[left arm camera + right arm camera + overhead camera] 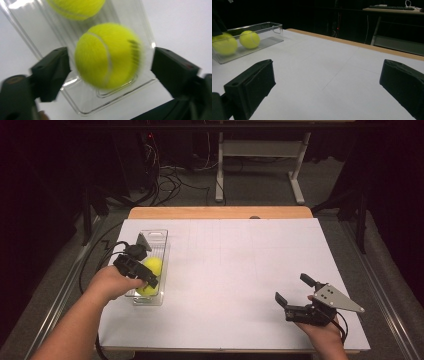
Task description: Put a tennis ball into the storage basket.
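Ball (pixel 108 56) sits between your left claw's (pixel 110 67) jaws in the bin (pixel 82 105), blurred, pads clear of it; second ball (pixel 76 7) just beyond. Your right claw (pixel 325 82) is wide, holding nothing, bin well off.

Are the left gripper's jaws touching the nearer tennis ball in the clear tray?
Apart. The left gripper view shows a gap between the tennis ball and each jaw of the left gripper.
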{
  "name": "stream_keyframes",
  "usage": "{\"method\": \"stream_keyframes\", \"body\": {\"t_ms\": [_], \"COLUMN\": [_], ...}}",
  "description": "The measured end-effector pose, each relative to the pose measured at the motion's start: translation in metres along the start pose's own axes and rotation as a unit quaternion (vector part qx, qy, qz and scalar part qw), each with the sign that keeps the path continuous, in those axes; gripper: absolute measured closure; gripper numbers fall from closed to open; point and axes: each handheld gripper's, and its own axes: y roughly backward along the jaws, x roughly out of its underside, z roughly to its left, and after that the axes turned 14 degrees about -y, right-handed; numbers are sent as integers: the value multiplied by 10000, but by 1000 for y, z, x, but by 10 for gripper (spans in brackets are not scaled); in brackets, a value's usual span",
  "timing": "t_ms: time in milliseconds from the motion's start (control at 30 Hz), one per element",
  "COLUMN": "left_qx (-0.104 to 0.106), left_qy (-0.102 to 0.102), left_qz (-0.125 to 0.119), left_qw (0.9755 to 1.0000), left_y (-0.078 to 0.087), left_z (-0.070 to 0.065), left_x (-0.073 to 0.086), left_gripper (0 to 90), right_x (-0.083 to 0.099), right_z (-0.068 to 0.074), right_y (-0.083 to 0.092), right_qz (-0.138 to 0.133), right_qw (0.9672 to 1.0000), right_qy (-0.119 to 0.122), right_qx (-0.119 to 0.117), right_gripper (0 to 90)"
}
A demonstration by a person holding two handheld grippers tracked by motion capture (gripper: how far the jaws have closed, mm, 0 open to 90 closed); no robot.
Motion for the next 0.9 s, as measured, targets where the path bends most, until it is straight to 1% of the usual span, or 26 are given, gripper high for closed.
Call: {"method": "stream_keyframes", "body": {"t_ms": [67, 100, 200, 267, 400, 533, 633, 700, 900], "left_qx": [-40, -37, -62, -104, -116, -118, -145, -125, -138], "left_qy": [-19, -19, -47, -11, -30, -27, -88, -112, -100], "left_qz": [-24, -22, 62, 78, 107, 93, 116, 110, 108], "left_qw": [10000, 10000, 10000, 9999, 9999, 9999, 9998, 9998, 9998], "left_y": [3, 3, 3, 3, 4, 5, 4, 4, 3], "left_z": [-1, -2, -2, -2, -2, -1, -4, -6, -7], "left_x": [-2, -2, -2, -1, -1, 0, -1, -2, -3], "left_gripper": [16, 7, 7, 7, 7, 6, 6, 6, 6], "right_x": [0, 0, 0, 0, 0, 0, 0, 0, 0], "right_z": [0, 0, 0, 0, 0, 0, 0, 0, 0], "right_y": [0, 0, 1, 1, 1, 0, 0, 0, 0], "right_qz": [-2, -3, -3, -3, -4, 3, 11, 15, -5], "right_qw": [10000, 10000, 10000, 10000, 10000, 10000, 10000, 10000, 10000], "right_qy": [-1, -3, -17, -15, -20, -21, -11, -8, -4], "right_qx": [1, 3, 1, 0, 2, 4, 1, 3, 6], "right_gripper": [4, 4, 4, 4, 4, 4, 4, 4, 4]}}
